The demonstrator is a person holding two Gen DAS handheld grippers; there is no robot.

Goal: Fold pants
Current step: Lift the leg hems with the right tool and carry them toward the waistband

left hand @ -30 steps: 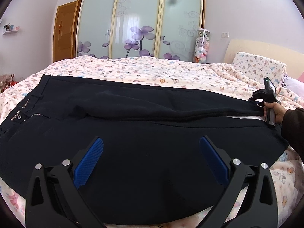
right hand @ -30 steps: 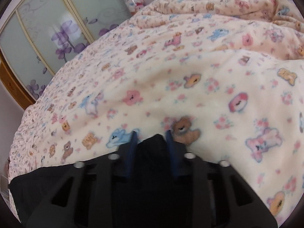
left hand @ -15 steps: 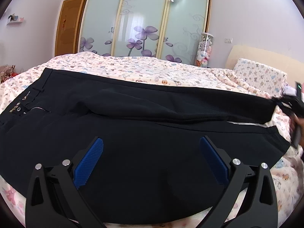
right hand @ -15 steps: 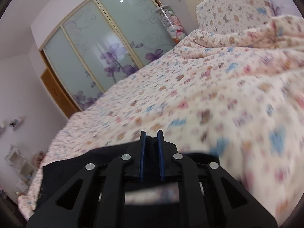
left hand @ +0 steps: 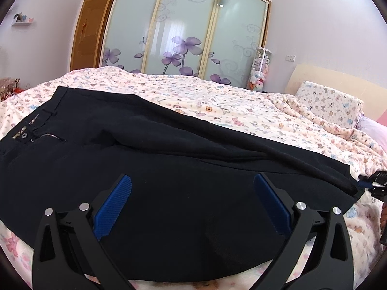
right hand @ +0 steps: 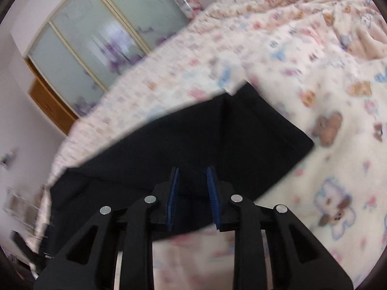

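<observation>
Black pants lie lengthwise across the bed, waistband and zipper at the left, one leg folded over the other. My left gripper is wide open and empty, low over the near edge of the pants. My right gripper has its jaws partly parted with the black hem of the pants between the blue pads. It also shows at the right edge of the left wrist view, at the leg ends.
The bed carries a cream blanket with a teddy-bear print. A pillow and headboard are at the right. A sliding wardrobe with purple flowers, a wooden door and a tube of plush toys stand behind.
My right gripper has carried the far leg hem over onto the near leg and its jaws have parted from tightly shut. My left gripper has stayed open and risen slightly.
</observation>
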